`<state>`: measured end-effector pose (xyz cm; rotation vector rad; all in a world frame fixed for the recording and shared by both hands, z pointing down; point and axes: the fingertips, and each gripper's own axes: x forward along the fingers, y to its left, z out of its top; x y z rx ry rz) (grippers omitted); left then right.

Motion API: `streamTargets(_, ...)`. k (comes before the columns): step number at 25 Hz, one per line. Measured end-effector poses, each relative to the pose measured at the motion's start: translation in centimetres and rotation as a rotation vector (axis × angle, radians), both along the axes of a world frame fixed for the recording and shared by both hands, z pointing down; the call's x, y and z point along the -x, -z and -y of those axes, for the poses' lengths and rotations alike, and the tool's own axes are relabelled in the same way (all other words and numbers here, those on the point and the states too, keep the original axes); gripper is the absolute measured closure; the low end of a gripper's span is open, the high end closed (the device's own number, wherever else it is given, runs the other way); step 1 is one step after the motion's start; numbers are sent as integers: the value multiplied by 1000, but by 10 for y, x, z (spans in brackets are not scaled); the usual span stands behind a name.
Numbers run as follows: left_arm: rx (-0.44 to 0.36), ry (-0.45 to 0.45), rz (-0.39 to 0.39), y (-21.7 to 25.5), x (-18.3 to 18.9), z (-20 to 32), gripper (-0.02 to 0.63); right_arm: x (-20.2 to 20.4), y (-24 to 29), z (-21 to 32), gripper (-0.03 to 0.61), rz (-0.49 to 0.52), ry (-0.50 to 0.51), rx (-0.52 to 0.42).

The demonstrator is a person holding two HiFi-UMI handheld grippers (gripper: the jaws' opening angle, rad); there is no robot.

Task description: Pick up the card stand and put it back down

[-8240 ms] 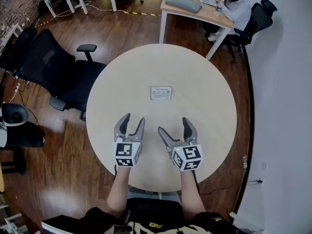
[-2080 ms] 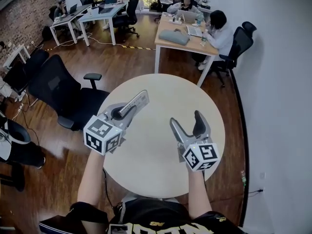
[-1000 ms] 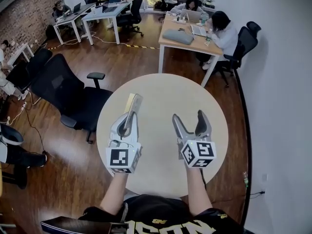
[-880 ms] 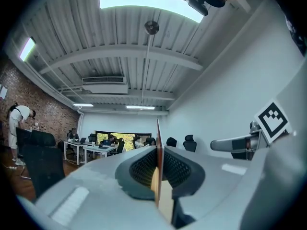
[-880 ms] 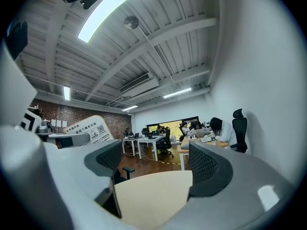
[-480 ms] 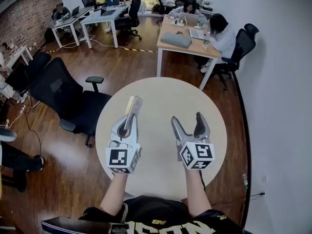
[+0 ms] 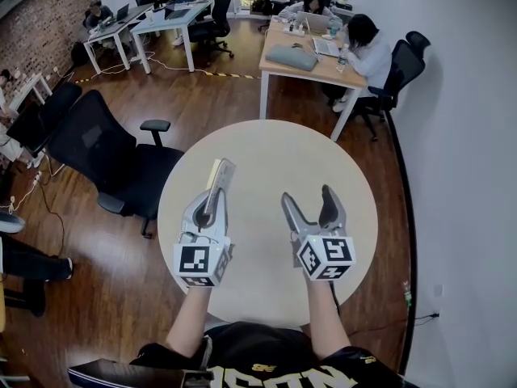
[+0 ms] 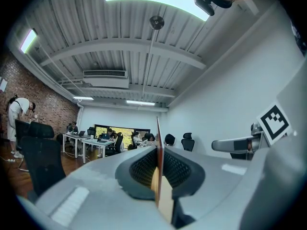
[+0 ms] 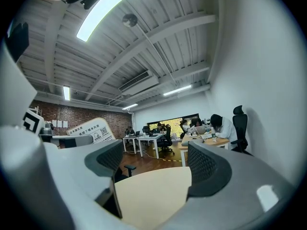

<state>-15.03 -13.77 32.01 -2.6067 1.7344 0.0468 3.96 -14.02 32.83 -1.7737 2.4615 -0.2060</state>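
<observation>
The card stand (image 7: 222,172) is a thin white card with print, lifted above the round beige table (image 7: 266,148). My left gripper (image 7: 212,199) is shut on its lower part and the card sticks out forward past the fingertips. In the left gripper view the card stand (image 8: 164,198) is edge-on, pinched between the dark pads of my left gripper (image 8: 158,164). My right gripper (image 7: 307,195) hovers open and empty to its right. From the right gripper view, the right gripper (image 9: 156,169) spreads wide over the table (image 9: 153,195), with the card stand (image 9: 93,131) at the left.
Black office chairs (image 7: 89,148) stand left of the table. Behind it is a wooden desk (image 7: 311,59) with a seated person (image 7: 367,43) and another chair (image 7: 404,63). A white wall (image 7: 460,176) runs along the right. More desks stand at the far back.
The card stand lay on the table at first; now my left gripper holds it up. Two seconds ago that gripper was tilted sideways; it has turned forward. Little moved in the last second.
</observation>
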Motion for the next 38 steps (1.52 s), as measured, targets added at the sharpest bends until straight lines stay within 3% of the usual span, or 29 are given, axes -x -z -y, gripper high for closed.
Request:
streamTargets(8, 38, -32, 0, -14, -8, 6, 598, -15, -18, -2, 160, -2, -29, 34)
streamTargets(17, 135, -67, 1, -40, 2, 32, 598, -67, -45, -15, 163, 21, -133, 102)
streamTargets(24, 146, -195, 134, -48, -13, 95, 598, -105, -61, -18, 166, 42, -212, 133)
streamTargets(31, 156, -348, 145, -35, -38, 151, 598, -135, -80, -32, 166, 111, -294, 148)
streamTargets(38, 136, -521, 261, -31, -113, 193, 598, -181, -99, -47, 166, 109, -374, 180)
